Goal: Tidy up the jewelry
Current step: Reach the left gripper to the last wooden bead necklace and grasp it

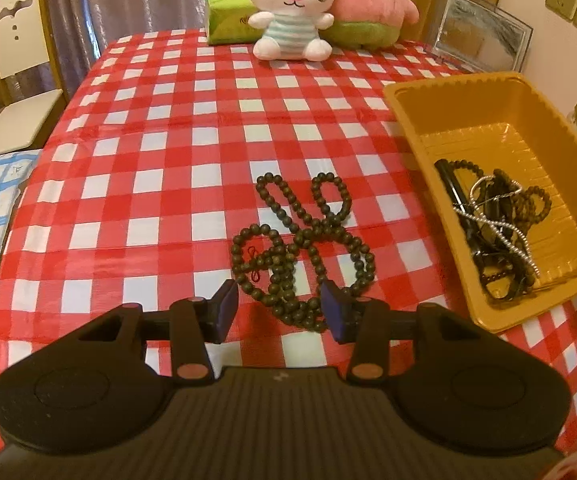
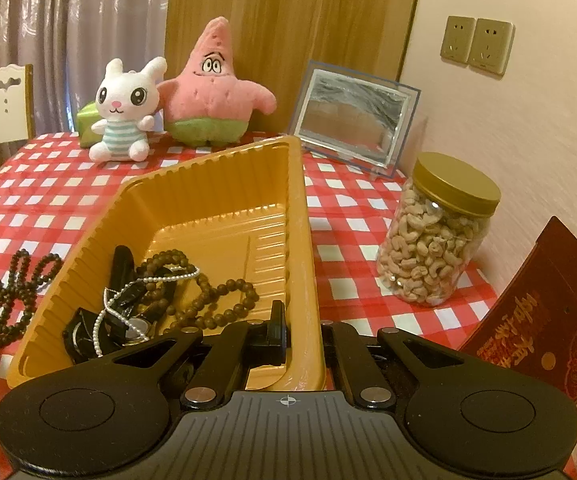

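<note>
Two grippers are seen over a tabletop (image 1: pixel 160 128) covered in red-and-white check. The left gripper (image 1: pixel 279 309) is pointed steeply down at a long dark bead necklace (image 1: pixel 302 246), which is laid in tangled loops on the cloth just left of the yellow plastic tray (image 1: pixel 440 92). Its fingers (image 1: pixel 224 310) are parted about halfway, with the near end of the necklace framed between them; no contact between pads and beads can be made out, so nothing is held.

The right gripper (image 2: pixel 303 330) is closed on the near right wall of the tray (image 2: pixel 300 200): one finger (image 2: pixel 277 326) is placed inside the tray and the other outside, with the thin wall pinched between them. Inside the tray, toward its near left end, a heap of jewelry is gathered: brown bead bracelets (image 2: pixel 224 296), a white pearl strand (image 2: pixel 106 316) and black hair clips (image 2: pixel 122 276).

At the far edge of the tabletop a white rabbit plush (image 2: pixel 126 110), a pink starfish plush (image 2: pixel 214 88) and a green tissue pack (image 1: pixel 228 16) are lined up. To the right, a clear-framed picture (image 2: pixel 354 114) is leaned against the wall, and a gold-lidded jar of cashews (image 2: pixel 434 232) is stood near a red packet (image 2: pixel 544 320).
</note>
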Demonstrator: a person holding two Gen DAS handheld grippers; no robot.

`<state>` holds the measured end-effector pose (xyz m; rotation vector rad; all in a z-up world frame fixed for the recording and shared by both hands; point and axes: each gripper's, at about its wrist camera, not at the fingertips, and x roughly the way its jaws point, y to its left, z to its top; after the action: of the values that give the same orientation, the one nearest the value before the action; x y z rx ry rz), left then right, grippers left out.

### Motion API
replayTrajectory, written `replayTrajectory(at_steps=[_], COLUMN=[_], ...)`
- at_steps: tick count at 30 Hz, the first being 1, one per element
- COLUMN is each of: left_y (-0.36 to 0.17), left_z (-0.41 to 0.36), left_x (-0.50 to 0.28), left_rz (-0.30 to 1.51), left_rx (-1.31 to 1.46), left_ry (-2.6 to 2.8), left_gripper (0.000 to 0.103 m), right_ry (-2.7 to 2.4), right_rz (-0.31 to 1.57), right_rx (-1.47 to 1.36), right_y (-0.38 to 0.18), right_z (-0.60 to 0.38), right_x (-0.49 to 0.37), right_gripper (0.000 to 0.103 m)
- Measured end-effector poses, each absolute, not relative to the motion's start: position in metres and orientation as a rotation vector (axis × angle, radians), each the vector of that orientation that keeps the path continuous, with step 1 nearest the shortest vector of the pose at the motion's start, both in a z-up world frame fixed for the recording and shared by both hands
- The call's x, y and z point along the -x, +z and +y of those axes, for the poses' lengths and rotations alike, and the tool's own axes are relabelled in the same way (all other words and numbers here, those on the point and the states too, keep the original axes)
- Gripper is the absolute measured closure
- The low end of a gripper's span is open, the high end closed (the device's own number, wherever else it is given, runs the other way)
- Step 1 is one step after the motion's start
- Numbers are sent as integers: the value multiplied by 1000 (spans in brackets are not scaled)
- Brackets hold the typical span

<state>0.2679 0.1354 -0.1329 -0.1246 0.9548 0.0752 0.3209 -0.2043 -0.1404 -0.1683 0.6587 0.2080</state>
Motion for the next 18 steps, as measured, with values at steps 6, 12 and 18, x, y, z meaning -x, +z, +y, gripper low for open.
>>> replayTrajectory(at_steps=[6,12,18], left_y=[-147,-160,-163], left_z=[138,139,139], left_x=[-283,-294,-290], left_rz=[963,996,973], left_rx=[95,95,91], left_ry=[75,101,115], left_gripper=[64,67,86], right_ry=[199,200,197], right_rz=[665,666,667], right_rx=[172,171,169], right_y=[-141,-141,-142], right_z=[-203,-204,-204], right_x=[-322,-322,-321], right_gripper=[99,99,99])
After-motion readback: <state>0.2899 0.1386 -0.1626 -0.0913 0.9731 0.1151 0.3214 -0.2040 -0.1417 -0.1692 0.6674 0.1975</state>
